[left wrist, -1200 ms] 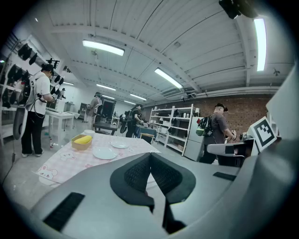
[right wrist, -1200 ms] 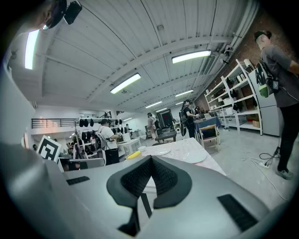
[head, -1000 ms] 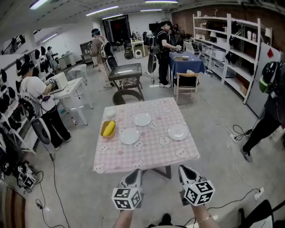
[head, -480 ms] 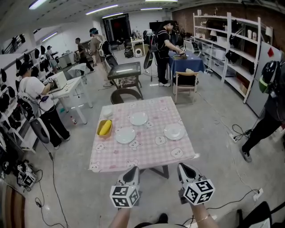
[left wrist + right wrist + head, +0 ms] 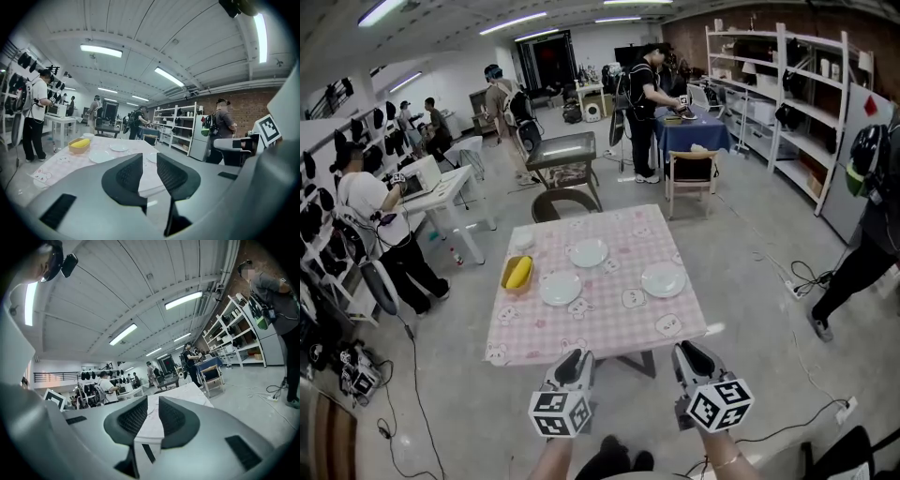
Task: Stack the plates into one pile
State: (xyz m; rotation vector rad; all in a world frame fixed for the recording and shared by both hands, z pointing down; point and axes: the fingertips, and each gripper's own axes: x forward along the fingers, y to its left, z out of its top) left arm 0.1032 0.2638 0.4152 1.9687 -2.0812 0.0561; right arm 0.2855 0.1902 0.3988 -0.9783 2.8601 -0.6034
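Left gripper (image 5: 572,360) and right gripper (image 5: 688,354) hung side by side just short of the near edge of the table (image 5: 609,323). Each had its jaws a little apart, having just been opening, with nothing between them. Three white plates lay unstacked on the pink checked cloth, well apart from both grippers: a far plate (image 5: 588,252), a left plate (image 5: 560,288) and a right plate (image 5: 663,279). A yellow basket (image 5: 517,273) holding a banana stood just beside the left plate, with a small white bowl (image 5: 523,240) beyond it.
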